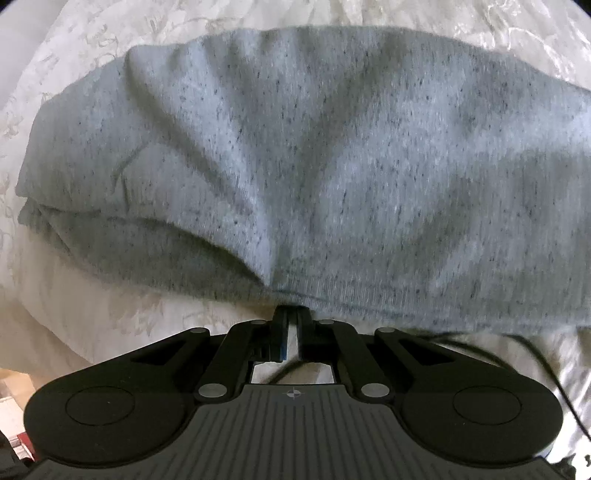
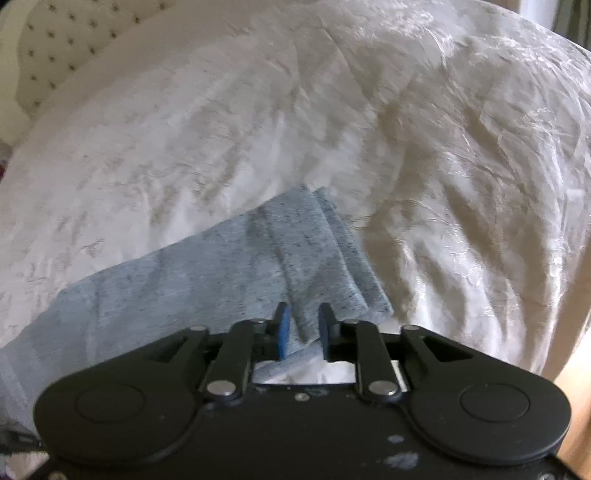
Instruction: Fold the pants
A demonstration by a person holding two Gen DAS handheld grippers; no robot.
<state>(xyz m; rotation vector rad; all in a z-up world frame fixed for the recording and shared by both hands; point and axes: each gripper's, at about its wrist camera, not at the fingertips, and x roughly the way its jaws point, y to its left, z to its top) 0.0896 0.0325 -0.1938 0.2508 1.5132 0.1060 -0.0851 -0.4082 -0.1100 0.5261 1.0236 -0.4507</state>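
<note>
The grey speckled pants (image 1: 314,166) lie folded in layers on a white bedspread (image 1: 110,317) and fill most of the left wrist view. My left gripper (image 1: 291,312) is shut on their near edge, its tips buried in the fabric there. In the right wrist view the narrow end of the pants (image 2: 221,280) runs in from the lower left and stops in stacked cuff layers. My right gripper (image 2: 303,314) hovers over that end with its jaws parted. A fold of cuff lies in the gap, and the blue pads do not press on it.
The wrinkled white bedspread (image 2: 258,110) stretches away behind the pants. A tufted headboard (image 2: 74,33) shows at the far upper left. The bed's edge drops off on the right to a wooden floor (image 2: 576,373). A black cable (image 1: 535,350) trails near the left gripper.
</note>
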